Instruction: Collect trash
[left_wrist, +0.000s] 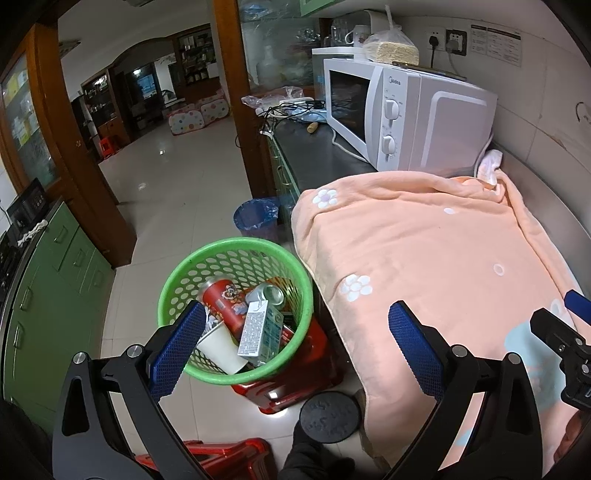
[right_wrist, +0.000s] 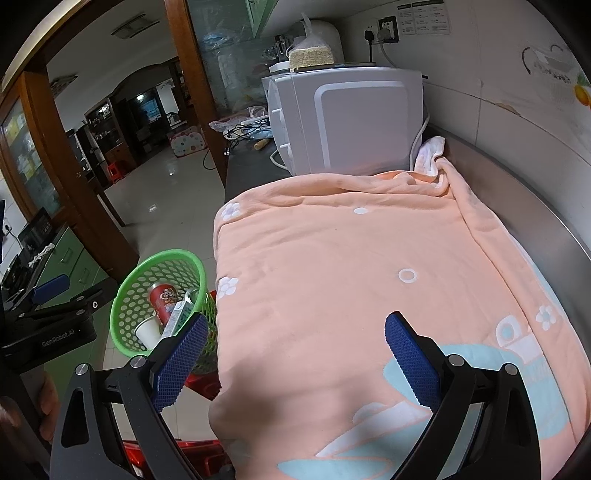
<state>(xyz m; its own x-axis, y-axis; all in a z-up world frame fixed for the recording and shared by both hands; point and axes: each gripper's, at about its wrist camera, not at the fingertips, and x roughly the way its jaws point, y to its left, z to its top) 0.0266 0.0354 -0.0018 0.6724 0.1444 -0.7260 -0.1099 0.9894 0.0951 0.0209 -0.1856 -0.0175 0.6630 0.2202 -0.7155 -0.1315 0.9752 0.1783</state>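
A green perforated basket (left_wrist: 207, 258) stands on a red stool (left_wrist: 299, 384) beside the counter. It holds a red can (left_wrist: 223, 301), a silver can (left_wrist: 267, 293), a small carton (left_wrist: 256, 328) and a white paper cup (left_wrist: 221, 347). My left gripper (left_wrist: 295, 345) is open and empty, above the basket's near right rim. My right gripper (right_wrist: 295, 352) is open and empty over the peach blanket (right_wrist: 369, 277). The basket (right_wrist: 129, 295) also shows at the left of the right wrist view, with the left gripper (right_wrist: 51, 291) beside it.
The peach blanket (left_wrist: 443, 258) covers the counter top. A white microwave (left_wrist: 406, 118) stands behind it, with cables and bags further back. A blue-lined bin (left_wrist: 256, 218) stands on the floor. A black round disc (left_wrist: 328, 417) lies by the stool. Green cabinets (left_wrist: 55, 277) line the left.
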